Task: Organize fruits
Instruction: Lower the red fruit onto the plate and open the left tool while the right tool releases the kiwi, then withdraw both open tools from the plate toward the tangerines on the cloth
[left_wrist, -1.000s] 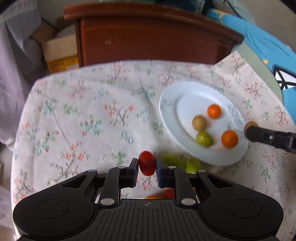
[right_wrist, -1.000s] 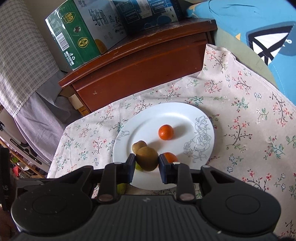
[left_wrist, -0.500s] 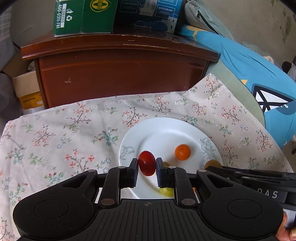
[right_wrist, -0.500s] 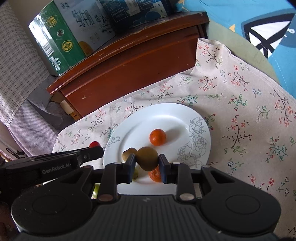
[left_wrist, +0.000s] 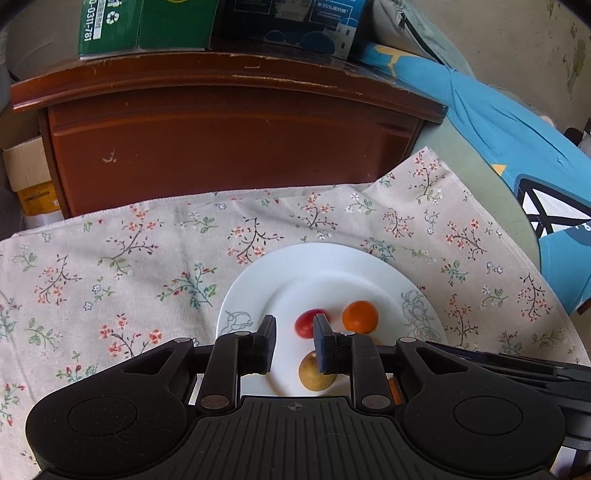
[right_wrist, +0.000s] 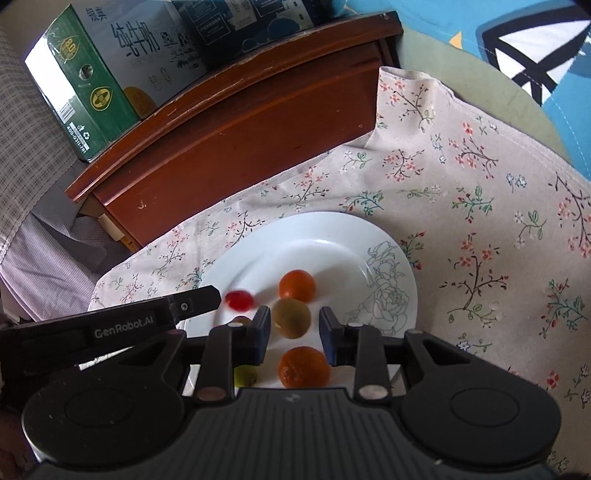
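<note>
A white plate (left_wrist: 332, 266) lies on the floral cloth. My left gripper (left_wrist: 294, 332) hangs over its near left part with the jaws opening. The small red fruit (left_wrist: 306, 323) is free of the pads, just past the right fingertip, over the plate. An orange (left_wrist: 360, 315) and a yellow-brown fruit (left_wrist: 316, 371) lie beside it. My right gripper (right_wrist: 294, 325) is over the plate's near side, jaws opening. The brown-green fruit (right_wrist: 291, 317) sits between them with a gap at the right pad. The red fruit (right_wrist: 239, 299) shows blurred by the left gripper's finger (right_wrist: 195, 301).
Two oranges (right_wrist: 297, 286) (right_wrist: 303, 367) and a green fruit (right_wrist: 244, 376) rest on the plate (right_wrist: 332, 236). Behind the table stands a brown wooden cabinet (left_wrist: 229, 140) with a green carton (right_wrist: 85, 85) on it. Blue bedding (left_wrist: 517, 140) lies at the right.
Both grippers have come over the plate side by side. The left jaws have parted and let the red fruit go. The right jaws have widened off the brown-green fruit.
</note>
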